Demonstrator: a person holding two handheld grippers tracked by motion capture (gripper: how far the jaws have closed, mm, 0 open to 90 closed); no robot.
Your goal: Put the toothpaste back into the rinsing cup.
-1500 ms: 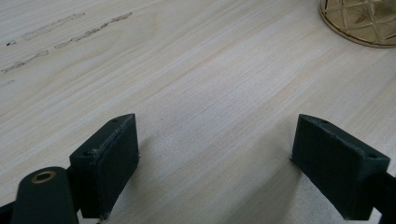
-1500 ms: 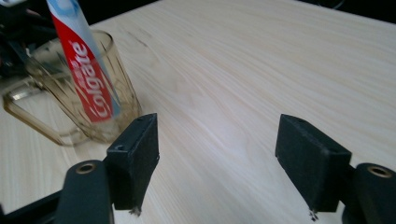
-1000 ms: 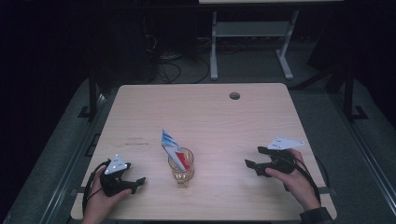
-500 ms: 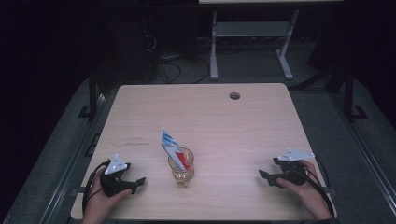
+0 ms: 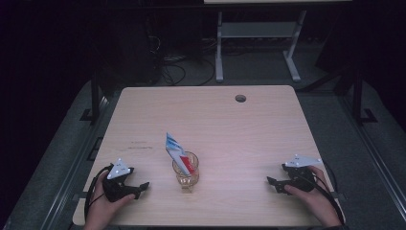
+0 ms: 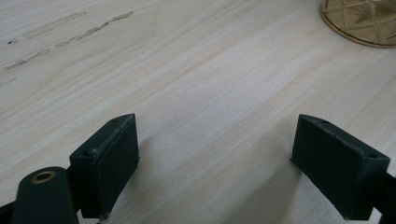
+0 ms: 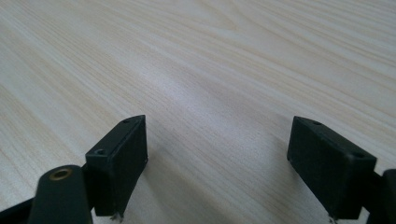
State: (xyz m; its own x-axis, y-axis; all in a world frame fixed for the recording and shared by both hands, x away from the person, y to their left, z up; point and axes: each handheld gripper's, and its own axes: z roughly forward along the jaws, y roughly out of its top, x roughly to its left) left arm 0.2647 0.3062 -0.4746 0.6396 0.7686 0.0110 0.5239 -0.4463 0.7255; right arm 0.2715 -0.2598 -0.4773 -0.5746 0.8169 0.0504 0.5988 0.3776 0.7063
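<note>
Dark room w/ a frame (image 5: pixel 253 48) behind. Pale wood table (image 5: pixel 230 120), cable hole (image 5: pixel 240 98) at far edge. Glass (image 5: pixel 186 168) near front centre holds a packet (image 5: pixel 176 152), blue/red print, unreadable. Left gripper (image 5: pixel 141 186) & right gripper (image 5: pixel 271 182) rest either side, well apart, jaws spread, nothing between.

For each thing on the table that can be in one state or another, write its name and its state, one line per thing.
Left gripper: open, jaws wide apart, holding nothing, resting low over the table.
Right gripper: open, jaws wide apart, holding nothing, low over the table.
Glass: upright, standing between the two grippers, touched by neither.
Packet: standing tilted inside the glass, its top sticking out above the rim.
</note>
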